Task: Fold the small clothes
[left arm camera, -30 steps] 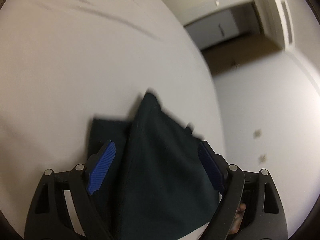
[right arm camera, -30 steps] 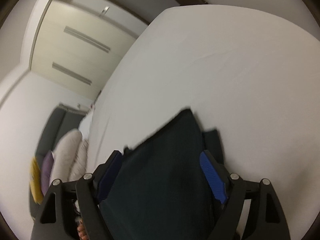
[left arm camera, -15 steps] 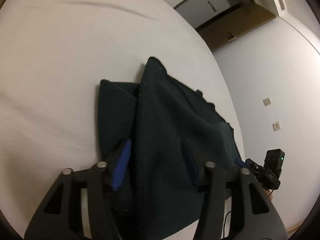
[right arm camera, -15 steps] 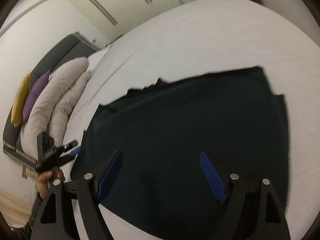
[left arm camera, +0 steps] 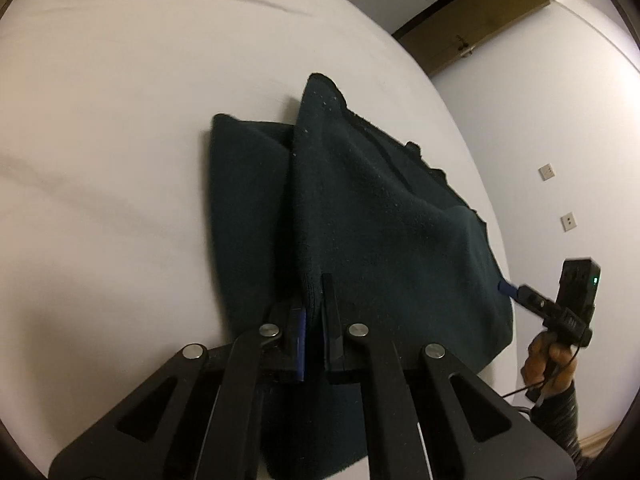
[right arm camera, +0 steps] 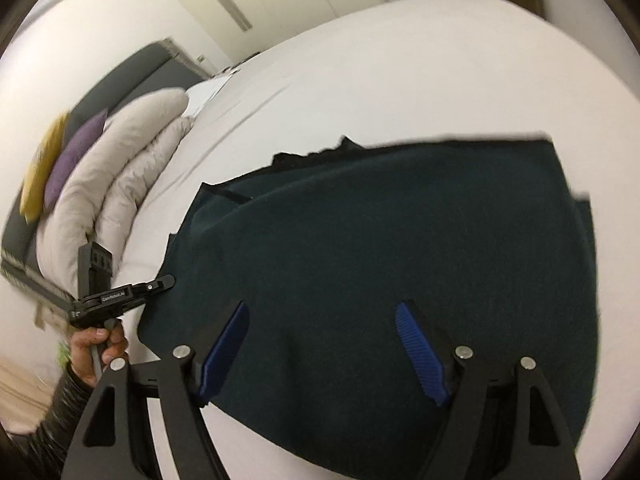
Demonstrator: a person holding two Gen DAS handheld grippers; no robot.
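Note:
A dark green fleece garment [left arm camera: 380,208] lies on the white bed sheet [left arm camera: 120,120], one side folded over into a raised ridge. My left gripper [left arm camera: 316,296] is shut on the near edge of that ridge, with cloth pinched between its blue pads. In the right wrist view the garment [right arm camera: 400,220] spreads wide, and the left gripper [right arm camera: 162,282] bites its left edge. My right gripper [right arm camera: 324,328] hovers over the near part of the garment. Its jaws are closing but still wide, with cloth seen between the fingers [right arm camera: 418,354] and no pad pressing on it.
A rolled grey duvet [right arm camera: 120,184] with purple and yellow cushions [right arm camera: 68,160] lies by a dark headboard at the left. A person's hand [left arm camera: 548,364] holds the right gripper [left arm camera: 516,290] at the bed's edge. Door [left arm camera: 472,16], wardrobe [right arm camera: 248,8] and wall sockets [left arm camera: 568,222] lie beyond.
The left jaws went from wide open to shut on the garment's folded edge. The right gripper swung across and rolled, so the garment now lies spread broadly under it.

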